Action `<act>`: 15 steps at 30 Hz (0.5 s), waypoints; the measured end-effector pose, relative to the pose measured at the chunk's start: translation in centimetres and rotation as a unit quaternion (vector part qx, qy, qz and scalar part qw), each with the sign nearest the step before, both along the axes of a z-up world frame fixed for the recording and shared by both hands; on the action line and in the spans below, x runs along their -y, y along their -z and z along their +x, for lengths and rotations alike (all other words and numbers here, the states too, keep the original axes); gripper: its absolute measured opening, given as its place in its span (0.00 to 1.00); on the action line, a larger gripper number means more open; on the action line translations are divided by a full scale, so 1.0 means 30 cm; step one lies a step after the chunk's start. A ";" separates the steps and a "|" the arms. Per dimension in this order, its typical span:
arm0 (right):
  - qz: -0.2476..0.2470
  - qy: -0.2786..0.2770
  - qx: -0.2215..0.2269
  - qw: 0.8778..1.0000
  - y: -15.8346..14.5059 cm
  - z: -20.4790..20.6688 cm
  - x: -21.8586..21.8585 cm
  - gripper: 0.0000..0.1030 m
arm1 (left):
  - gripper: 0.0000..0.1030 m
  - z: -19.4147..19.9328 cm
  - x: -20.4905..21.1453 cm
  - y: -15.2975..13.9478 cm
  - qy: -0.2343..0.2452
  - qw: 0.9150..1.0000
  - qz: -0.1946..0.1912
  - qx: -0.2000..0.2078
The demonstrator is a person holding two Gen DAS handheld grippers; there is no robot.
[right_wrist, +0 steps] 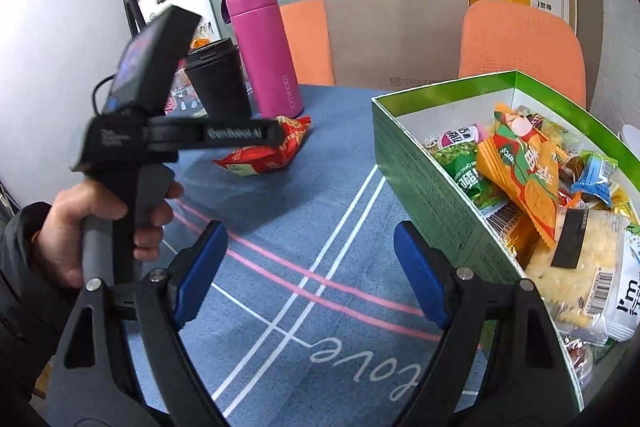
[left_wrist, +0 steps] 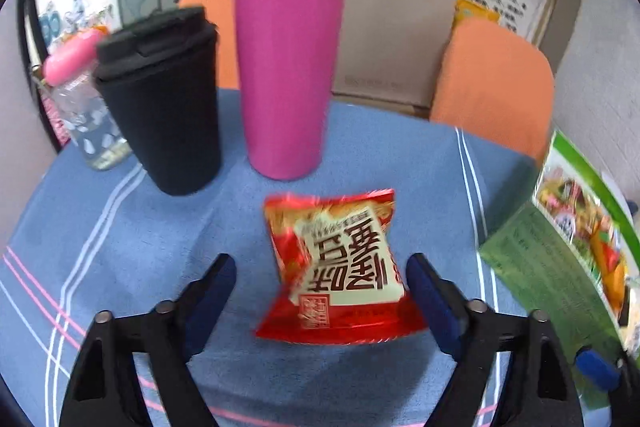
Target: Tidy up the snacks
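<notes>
A red snack packet (left_wrist: pixel 340 267) lies on the blue tablecloth (left_wrist: pixel 140 247). My left gripper (left_wrist: pixel 321 261) is open, its blue pads either side of the packet's near end; the right pad is close to the packet's edge. In the right wrist view a hand (right_wrist: pixel 92 223) holds the left gripper (right_wrist: pixel 224 135) over the same packet (right_wrist: pixel 264 157). My right gripper (right_wrist: pixel 310 229) is open and holds nothing, hovering above the cloth just left of the green snack box (right_wrist: pixel 424 171). That box holds several wrapped snacks. The box (left_wrist: pixel 552 259) also shows at the right edge of the left wrist view.
Behind the packet stand a tall pink bottle (left_wrist: pixel 288 59), a black lidded cup (left_wrist: pixel 164 99) and a clear bottle with a pink cap (left_wrist: pixel 84 115). Two orange chairs (right_wrist: pixel 520 47) and a brown paper bag (right_wrist: pixel 396 27) are past the table's far edge.
</notes>
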State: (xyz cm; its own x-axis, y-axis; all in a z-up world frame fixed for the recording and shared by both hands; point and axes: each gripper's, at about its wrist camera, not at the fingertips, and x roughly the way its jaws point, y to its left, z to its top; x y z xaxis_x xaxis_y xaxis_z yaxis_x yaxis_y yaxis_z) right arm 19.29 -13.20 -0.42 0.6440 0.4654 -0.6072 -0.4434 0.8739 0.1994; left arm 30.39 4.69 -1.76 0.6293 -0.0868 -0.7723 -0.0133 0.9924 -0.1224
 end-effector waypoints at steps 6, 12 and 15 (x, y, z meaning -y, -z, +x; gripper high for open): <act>0.002 -0.005 0.000 1.000 -0.008 -0.005 -0.004 0.83 | 0.53 -0.121 0.037 0.004 0.038 0.999 0.018 0.000; -0.006 -0.018 0.007 1.000 -0.015 -0.032 -0.012 0.83 | 0.57 -0.340 -0.010 -0.013 0.049 0.999 -0.011 -0.021; 0.001 -0.018 0.002 1.000 -0.016 -0.032 -0.009 0.83 | 0.76 -0.436 -0.084 -0.051 0.026 0.999 -0.046 -0.001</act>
